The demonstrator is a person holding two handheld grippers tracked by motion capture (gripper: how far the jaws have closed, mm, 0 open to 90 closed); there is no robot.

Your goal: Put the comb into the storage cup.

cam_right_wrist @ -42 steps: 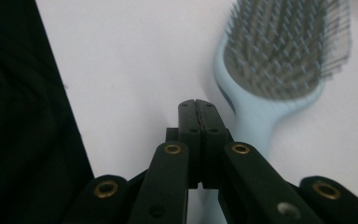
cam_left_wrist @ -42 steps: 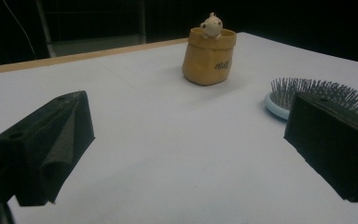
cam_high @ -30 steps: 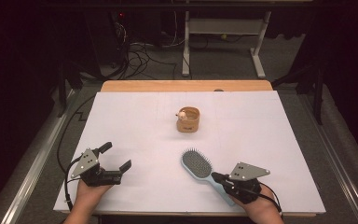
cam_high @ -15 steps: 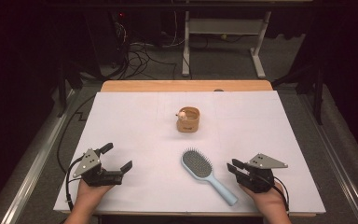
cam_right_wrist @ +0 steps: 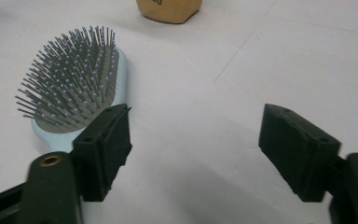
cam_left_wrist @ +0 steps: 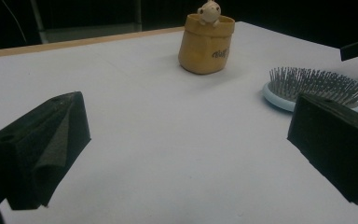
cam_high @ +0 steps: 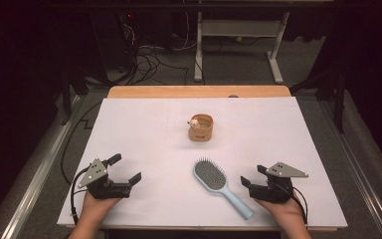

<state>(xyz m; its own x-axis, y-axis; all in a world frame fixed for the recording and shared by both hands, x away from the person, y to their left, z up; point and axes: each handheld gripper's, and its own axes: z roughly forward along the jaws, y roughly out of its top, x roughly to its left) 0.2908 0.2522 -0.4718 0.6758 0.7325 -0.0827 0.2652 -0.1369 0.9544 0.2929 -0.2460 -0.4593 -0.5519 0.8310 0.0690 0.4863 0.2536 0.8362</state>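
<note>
R tongs [cam_high: 251, 178] just opened wide, empty, beside hairbrush [cam_high: 217, 180]; L tongs [cam_high: 125, 169] wide, empty.

The high view looked forward and down from above the person's side onto the white-covered table [cam_high: 144, 124]. The left gripper view sat low, close to the surface, facing across it; the right gripper view tilted downward, nearer. All shared the pale blue bristled hairbrush [cam_high: 212, 175] [cam_left_wrist: 307, 84] [cam_right_wrist: 77, 79] and the tan fabric pouch [cam_high: 201, 128] [cam_left_wrist: 206, 44] [cam_right_wrist: 168, 10].
</note>
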